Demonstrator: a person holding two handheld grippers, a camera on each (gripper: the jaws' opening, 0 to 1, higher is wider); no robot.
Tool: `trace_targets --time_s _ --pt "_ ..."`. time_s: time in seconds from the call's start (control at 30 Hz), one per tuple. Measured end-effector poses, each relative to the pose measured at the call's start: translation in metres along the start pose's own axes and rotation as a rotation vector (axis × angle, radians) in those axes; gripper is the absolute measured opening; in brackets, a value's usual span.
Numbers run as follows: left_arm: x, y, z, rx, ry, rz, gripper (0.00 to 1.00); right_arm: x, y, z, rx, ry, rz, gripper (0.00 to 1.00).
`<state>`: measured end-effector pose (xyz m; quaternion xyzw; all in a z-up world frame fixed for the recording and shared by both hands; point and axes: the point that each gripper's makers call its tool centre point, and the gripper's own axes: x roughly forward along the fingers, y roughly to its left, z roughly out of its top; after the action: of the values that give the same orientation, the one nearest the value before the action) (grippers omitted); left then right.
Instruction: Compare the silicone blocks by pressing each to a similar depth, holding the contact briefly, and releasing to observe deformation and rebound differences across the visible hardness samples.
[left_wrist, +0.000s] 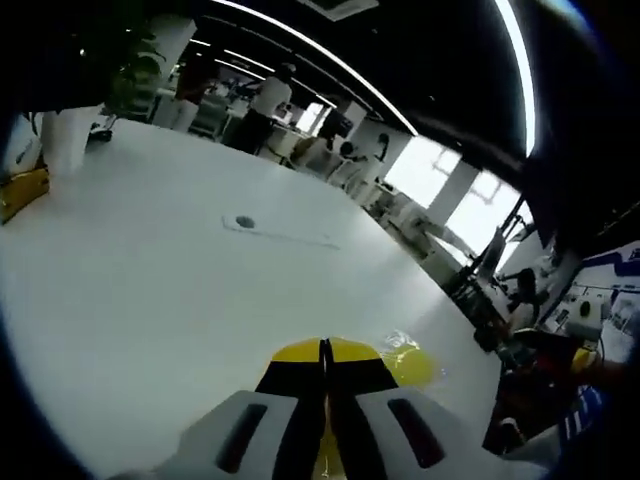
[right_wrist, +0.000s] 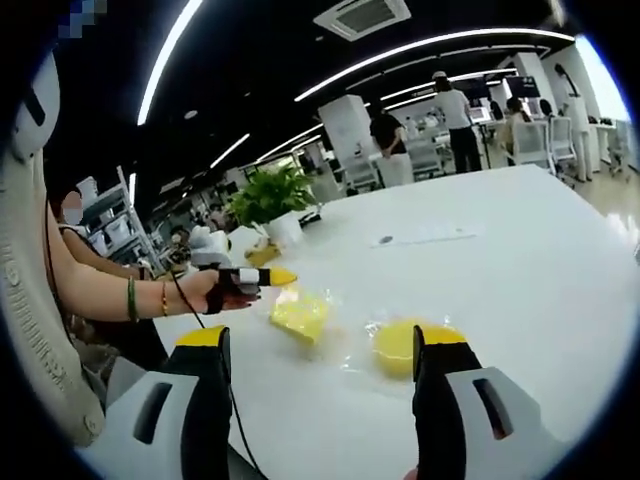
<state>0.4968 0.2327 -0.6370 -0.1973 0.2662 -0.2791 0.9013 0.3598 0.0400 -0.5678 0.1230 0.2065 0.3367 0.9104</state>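
Both views low over table (left_wrist: 150, 300)

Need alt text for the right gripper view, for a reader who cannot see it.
The right tongs stand open over a white table, with a round yellow silicone block in clear wrap between the tips and a squarer yellow block beyond. A person's hand holds the left tongs near the squarer block; a potted plant stands behind.

right gripper (right_wrist: 325, 350) open, yellow silicone blocks (right_wrist: 300, 312) ahead
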Motion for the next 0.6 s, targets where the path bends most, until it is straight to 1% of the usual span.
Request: trace_targets --time_s 0.1,0.2,0.27,0.3,0.33,0.47,0.53,0.6 --pt "-0.004 -0.018 0.0 0.057 0.018 -0.023 0.0 -0.005 0.003 0.004 -0.016 -0.016 0.003 0.69" --pt "-0.01 -0.038 0.001 0.133 0.034 -0.048 0.0 -0.009 0.007 0.009 -0.029 -0.033 0.011 0.69" --pt "-0.013 -0.047 0.001 0.167 0.042 -0.052 0.0 -0.011 0.009 0.011 -0.022 -0.036 0.02 0.69" --pt "-0.015 -0.055 0.001 0.185 0.052 -0.067 0.0 -0.012 0.011 0.012 -0.018 -0.045 0.027 0.7" --pt "-0.016 -0.058 0.001 0.202 0.05 -0.066 0.0 -0.013 0.013 0.017 -0.014 -0.063 0.035 0.7" --pt "-0.025 -0.072 0.011 0.214 0.025 -0.072 0.0 -0.018 0.021 0.024 -0.035 -0.076 0.055 0.71" --pt "-0.03 -0.08 0.018 0.224 0.018 -0.078 0.0 -0.018 0.026 0.027 -0.048 -0.071 0.08 0.72" --pt "-0.036 -0.091 0.028 0.248 0.001 -0.094 0.0 -0.019 0.029 0.031 -0.066 -0.067 0.101 0.73"
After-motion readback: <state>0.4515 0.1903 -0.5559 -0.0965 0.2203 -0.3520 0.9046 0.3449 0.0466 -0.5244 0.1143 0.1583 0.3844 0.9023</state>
